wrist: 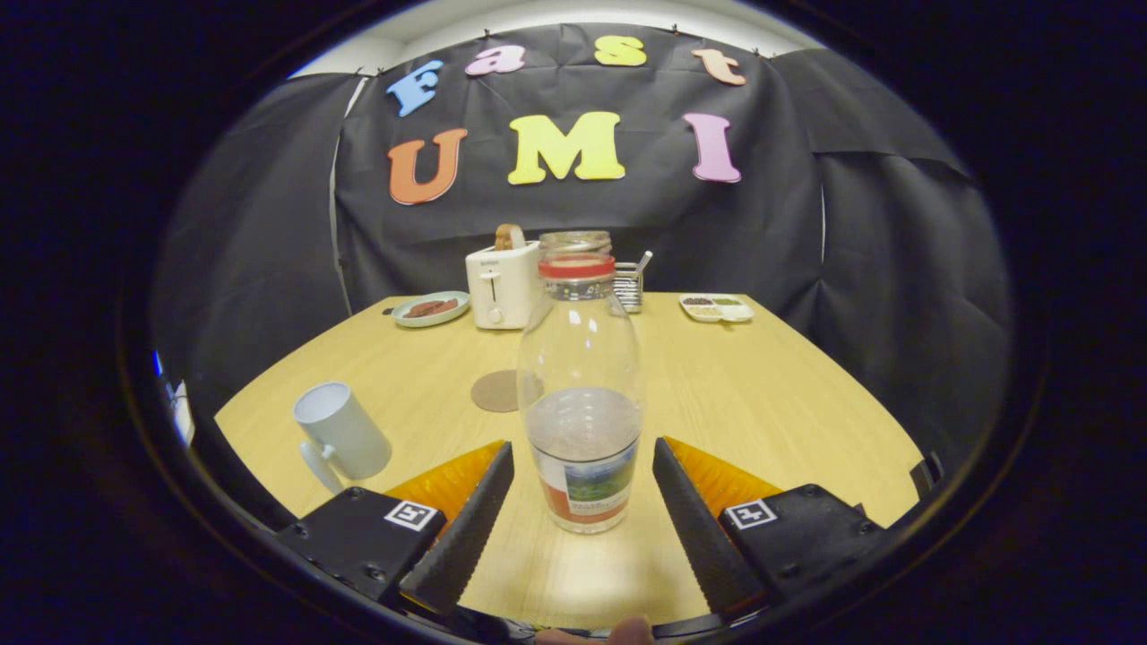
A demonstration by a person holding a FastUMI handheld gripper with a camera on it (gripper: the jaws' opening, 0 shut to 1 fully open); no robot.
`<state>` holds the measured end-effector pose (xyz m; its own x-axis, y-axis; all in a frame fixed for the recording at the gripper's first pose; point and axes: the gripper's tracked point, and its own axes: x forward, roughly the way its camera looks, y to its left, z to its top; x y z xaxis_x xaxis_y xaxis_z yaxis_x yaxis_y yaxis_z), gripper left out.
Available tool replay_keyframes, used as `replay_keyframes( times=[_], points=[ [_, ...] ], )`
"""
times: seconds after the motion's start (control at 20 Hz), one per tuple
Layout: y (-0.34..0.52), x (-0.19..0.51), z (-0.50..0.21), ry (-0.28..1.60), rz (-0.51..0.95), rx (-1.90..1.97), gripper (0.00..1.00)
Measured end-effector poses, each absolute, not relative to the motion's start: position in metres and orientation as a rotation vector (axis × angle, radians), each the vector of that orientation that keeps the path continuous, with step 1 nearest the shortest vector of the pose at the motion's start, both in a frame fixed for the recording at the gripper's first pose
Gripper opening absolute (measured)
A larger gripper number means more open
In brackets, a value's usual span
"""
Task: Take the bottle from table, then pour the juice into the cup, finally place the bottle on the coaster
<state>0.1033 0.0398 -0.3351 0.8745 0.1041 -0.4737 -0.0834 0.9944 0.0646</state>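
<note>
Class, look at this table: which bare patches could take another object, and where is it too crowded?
Bare wood lies right of the bottle, between the compartment tray and the near edge, and between the mug and the coaster. The back is crowded: plate, toaster, jar, rack. The open gripper straddles the bottle.

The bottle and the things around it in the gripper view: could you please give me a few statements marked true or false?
1. The bottle stands upright on the table between the open fingers of the gripper, with a gap at each side. True.
2. The bottle's red cap is off. False: the cap is on.
3. The white cup stands to the left of the fingers, empty-handed side up, handle toward the camera. True.
4. The bottle rests on the coaster. False: the round coaster lies bare, beyond the fingers, behind the bottle.
5. The toaster is empty. False: a slice sticks out of it.
</note>
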Motion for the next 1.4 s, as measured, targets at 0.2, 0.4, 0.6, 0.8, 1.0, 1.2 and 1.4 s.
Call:
replay_keyframes(
  times=[0.2,0.4,0.6,0.8,1.0,1.2,1.4],
  points=[
    [0.041,0.121,-0.351,0.495,0.077,0.083,1.00],
    [0.045,0.125,-0.348,0.479,0.076,0.107,0.91],
    [0.047,0.125,-0.346,0.483,0.073,0.131,0.83],
    [0.062,0.125,-0.328,0.455,0.105,0.050,0.78],
    [0.084,0.125,-0.311,0.436,0.150,-0.086,0.75],
    [0.095,0.129,-0.300,0.404,0.125,-0.291,0.74],
    [0.101,0.141,-0.296,0.338,0.083,-0.554,0.74]
  ],
)
